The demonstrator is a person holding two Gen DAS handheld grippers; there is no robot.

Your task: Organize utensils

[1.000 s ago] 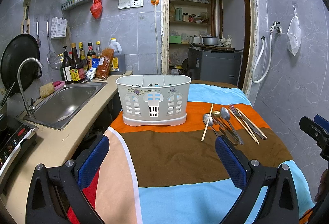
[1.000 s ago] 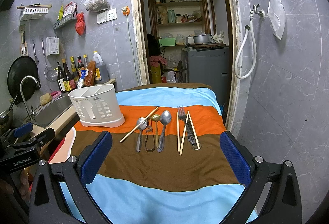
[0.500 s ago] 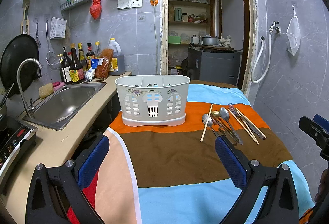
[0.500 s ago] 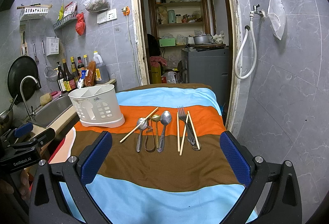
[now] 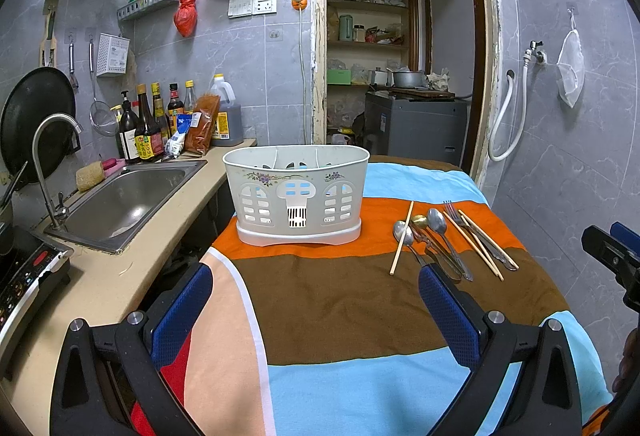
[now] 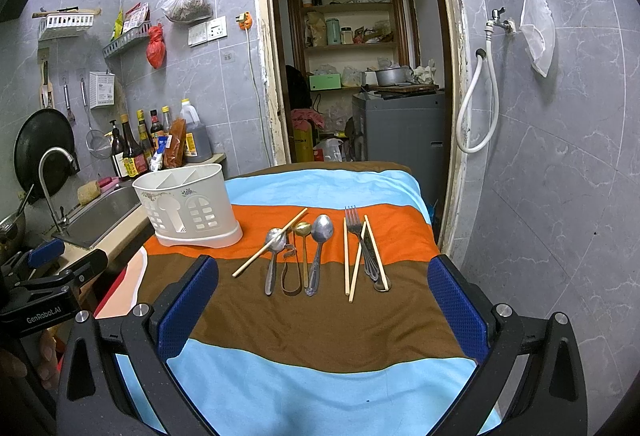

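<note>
A white plastic utensil holder (image 5: 296,192) with empty compartments stands on the striped cloth; it also shows in the right wrist view (image 6: 188,208). To its right lie several utensils in a row: spoons (image 6: 320,248), a fork (image 6: 356,236) and loose chopsticks (image 6: 270,242), also seen in the left wrist view (image 5: 440,240). My left gripper (image 5: 316,316) is open and empty, short of the holder. My right gripper (image 6: 324,308) is open and empty, short of the utensils.
A striped cloth (image 5: 340,300) covers the table. A counter with a steel sink (image 5: 120,196), a tap and bottles runs along the left. An induction cooker (image 5: 24,276) sits at near left. A tiled wall (image 6: 560,156) stands close on the right.
</note>
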